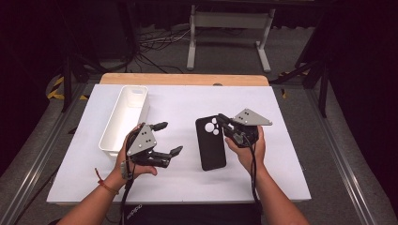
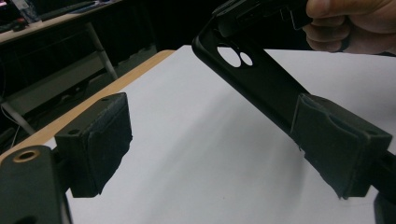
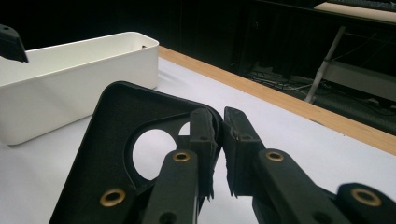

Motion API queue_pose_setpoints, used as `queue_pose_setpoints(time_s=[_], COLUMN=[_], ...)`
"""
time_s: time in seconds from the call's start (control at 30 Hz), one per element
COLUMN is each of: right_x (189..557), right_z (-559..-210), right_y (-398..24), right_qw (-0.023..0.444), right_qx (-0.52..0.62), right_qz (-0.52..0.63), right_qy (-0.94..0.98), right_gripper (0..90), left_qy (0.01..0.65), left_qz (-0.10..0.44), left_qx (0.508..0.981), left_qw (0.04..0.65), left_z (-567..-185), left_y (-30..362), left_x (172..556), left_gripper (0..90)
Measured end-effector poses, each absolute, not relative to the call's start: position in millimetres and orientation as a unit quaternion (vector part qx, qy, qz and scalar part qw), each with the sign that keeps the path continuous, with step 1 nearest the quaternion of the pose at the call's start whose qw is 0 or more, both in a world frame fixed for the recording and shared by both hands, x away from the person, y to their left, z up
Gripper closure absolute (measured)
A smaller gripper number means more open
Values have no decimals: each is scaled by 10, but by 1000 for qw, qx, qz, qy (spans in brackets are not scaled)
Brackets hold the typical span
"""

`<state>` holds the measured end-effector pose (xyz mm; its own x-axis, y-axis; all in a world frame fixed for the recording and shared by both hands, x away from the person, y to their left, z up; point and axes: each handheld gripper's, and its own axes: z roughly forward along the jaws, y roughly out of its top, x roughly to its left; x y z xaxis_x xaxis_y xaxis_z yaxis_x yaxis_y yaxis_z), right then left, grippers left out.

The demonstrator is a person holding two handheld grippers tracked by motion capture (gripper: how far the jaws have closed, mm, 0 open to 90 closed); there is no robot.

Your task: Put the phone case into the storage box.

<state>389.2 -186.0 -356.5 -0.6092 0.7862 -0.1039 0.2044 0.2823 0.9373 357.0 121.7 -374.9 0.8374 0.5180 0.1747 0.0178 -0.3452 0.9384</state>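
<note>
- Right hand-held gripper point(image 1: 224, 123) pinches the far right rim of the black phone case point(image 1: 210, 143).
- Left hand-held gripper point(image 1: 169, 138) spread, holding nothing, near the white bin point(image 1: 123, 117).

Black against white on the desk

The phone case point(image 1: 210, 143) is matte black, the bin point(image 1: 125, 117) plain white, the desk point(image 1: 281, 154) white with a pale wood edge; both grippers' fingers point(image 2: 98, 140) are black, their top plates grey; a red band circles one wrist.

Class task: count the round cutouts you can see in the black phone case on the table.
3 round cutouts, clustered at the far end of the phone case, the end that the right tongs pinch; the tongs may hide more.
</note>
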Motion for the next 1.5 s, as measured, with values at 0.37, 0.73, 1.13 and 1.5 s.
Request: queue_pose_setpoints(time_s=[0.37,0.73,1.13,1.5], right_x=[3847,3777,3675,3598], right_z=[-3595,-3663,-3708,-3722], right_y=[-1749,-1608,-1457,-1403], right_qw=[308,324,354,380], right_qx=[321,306,278,257], right_qz=[498,494,491,487], right_qy=[744,746,746,743], right_gripper=[829,829,829,827], left_qy=[184,220,234,240], left_qz=[201,191,167,170], left_qx=[779,777,779,783], left_qw=[564,557,557,549], left_z=[-3722,-3759,-3793,-3824], left_y=[1081,959,1005,1040], left_x=[3647,3743,3809,3828], left_gripper=[134,230,461,642])
